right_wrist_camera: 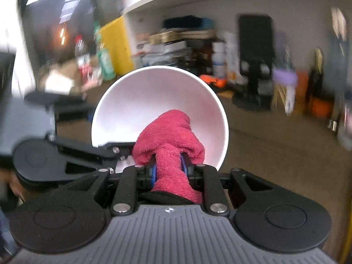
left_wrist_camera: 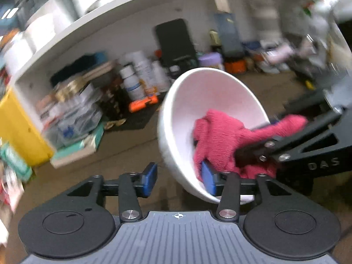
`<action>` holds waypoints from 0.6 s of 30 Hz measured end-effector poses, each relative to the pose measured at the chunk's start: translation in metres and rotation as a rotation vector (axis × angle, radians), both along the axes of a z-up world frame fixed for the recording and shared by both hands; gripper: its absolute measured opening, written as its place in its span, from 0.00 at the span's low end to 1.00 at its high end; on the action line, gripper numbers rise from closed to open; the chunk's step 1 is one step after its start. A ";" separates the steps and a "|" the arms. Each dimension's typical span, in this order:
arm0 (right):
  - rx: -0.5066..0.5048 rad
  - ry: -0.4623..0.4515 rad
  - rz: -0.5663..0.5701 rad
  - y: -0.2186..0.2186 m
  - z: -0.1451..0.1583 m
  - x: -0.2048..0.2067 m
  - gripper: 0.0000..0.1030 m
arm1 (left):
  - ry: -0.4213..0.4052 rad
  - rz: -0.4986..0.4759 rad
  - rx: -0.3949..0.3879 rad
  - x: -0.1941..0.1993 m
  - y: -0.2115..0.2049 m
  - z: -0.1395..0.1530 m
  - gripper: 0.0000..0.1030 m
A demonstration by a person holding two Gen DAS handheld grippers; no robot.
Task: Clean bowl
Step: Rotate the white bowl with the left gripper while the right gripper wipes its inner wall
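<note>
Left wrist view: left tongs (left_wrist_camera: 179,181) stand wide apart; the white bowl's (left_wrist_camera: 198,101) rim sits between the blue pads (left_wrist_camera: 149,179), the right pad inside the bowl, no pad clearly pressing. The bowl is tilted, mouth facing right. Right tongs (left_wrist_camera: 253,147) enter from the right, clamped on the pink cloth (left_wrist_camera: 217,138).

Right wrist view: right tongs (right_wrist_camera: 168,171) pinched nearly closed on the cloth (right_wrist_camera: 169,132), bunched against the bowl's (right_wrist_camera: 154,96) near inner wall (background blurred).

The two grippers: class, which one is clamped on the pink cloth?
The right gripper: its blue pads pinch the pink cloth inside the white bowl. The left gripper stands open astride the bowl's rim.
</note>
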State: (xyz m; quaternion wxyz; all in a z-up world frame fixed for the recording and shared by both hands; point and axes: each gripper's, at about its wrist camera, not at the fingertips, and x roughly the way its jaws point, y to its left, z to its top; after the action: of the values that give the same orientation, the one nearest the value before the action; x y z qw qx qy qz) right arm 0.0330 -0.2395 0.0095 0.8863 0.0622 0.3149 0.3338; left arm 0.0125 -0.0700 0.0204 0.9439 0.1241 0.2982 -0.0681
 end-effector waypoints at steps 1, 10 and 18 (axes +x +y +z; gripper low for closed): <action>0.043 0.018 -0.024 -0.004 -0.004 0.001 0.21 | -0.002 0.042 -0.052 0.002 0.004 -0.002 0.76; 0.043 -0.115 -0.035 -0.021 0.013 -0.019 0.20 | 0.070 -0.081 -0.224 0.009 0.020 -0.003 0.23; -0.202 -0.448 -0.020 -0.004 0.044 -0.062 0.18 | -0.027 -0.196 0.141 -0.001 0.002 0.024 0.15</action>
State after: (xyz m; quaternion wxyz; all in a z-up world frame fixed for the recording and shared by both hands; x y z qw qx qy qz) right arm -0.0294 -0.2439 0.0537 0.9390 -0.0992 0.1416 0.2973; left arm 0.0112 -0.0677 0.0445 0.9256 0.2194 0.2762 -0.1372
